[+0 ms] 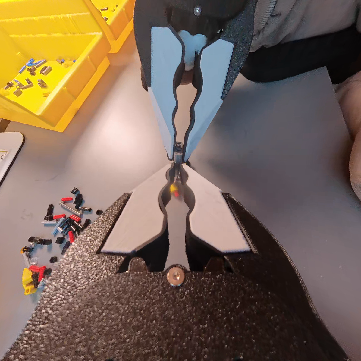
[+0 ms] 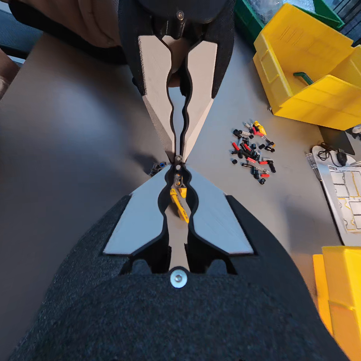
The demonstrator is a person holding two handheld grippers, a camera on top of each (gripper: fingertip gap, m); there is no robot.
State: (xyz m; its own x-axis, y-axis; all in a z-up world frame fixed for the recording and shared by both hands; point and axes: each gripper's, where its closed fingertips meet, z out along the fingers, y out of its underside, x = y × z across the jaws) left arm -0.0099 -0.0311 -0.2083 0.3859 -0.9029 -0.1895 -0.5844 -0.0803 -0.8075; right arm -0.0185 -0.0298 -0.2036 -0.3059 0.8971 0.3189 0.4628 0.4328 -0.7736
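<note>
- The small grey part [image 1: 177, 151] pinched between both grippers' tips is mostly hidden by the fingers; its shape is unclear.
- A yellow piece [image 2: 180, 206] behind the jaws is blurred.
- Yellow bins [image 2: 340, 297] at four o'clock are cut off.

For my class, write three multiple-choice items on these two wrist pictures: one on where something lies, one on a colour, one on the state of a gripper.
1. Where does the pile of small parts lie in the right wrist view?
A. inside a bin
B. on the grey table, right of the grippers
C. on the booklet

2. What colour are the storage bins?
A. yellow
B. white
C. purple

3. How is the left gripper set?
A. wide open
B. out of view
C. shut on the small beam assembly

Key: 1 B, the parts lie loose on the bare tabletop beside the booklet. 2 A, their walls are bright yellow. 3 C, its tips pinch the piece, which the right gripper also grips.
</note>
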